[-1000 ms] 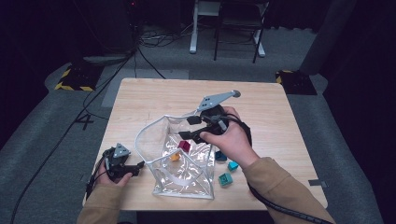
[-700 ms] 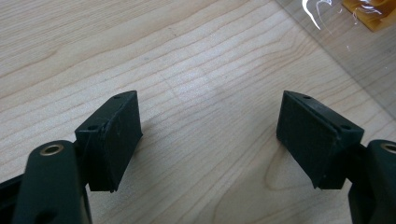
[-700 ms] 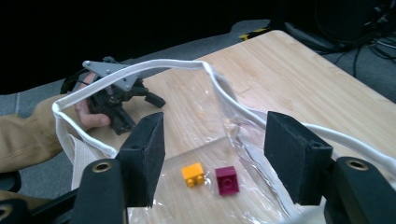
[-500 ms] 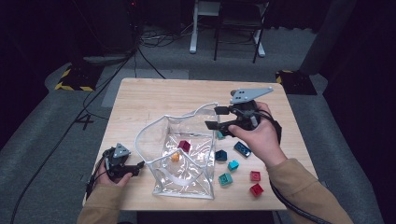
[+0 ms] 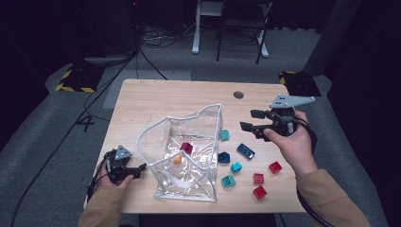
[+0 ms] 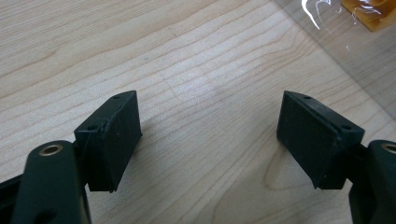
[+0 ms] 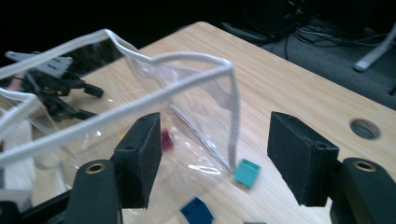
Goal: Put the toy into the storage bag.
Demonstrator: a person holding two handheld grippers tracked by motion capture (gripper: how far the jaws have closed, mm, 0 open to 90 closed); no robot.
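My right tool hung above the worktop right of the clear bag; its jaws had just been opening and stood apart with nothing between them. My left tool rested on the worktop just beside the bag's left wall, jaws apart and empty. The work in hand looked like loading blocks into the bag. To do it well, I judged I should come straight down on one loose block, the teal block touching the bag's right side being the nearest, close squarely on its flat faces, and lift clear over the white rim. The bag held a maroon block and an orange block; other blocks lay loose on the worktop.
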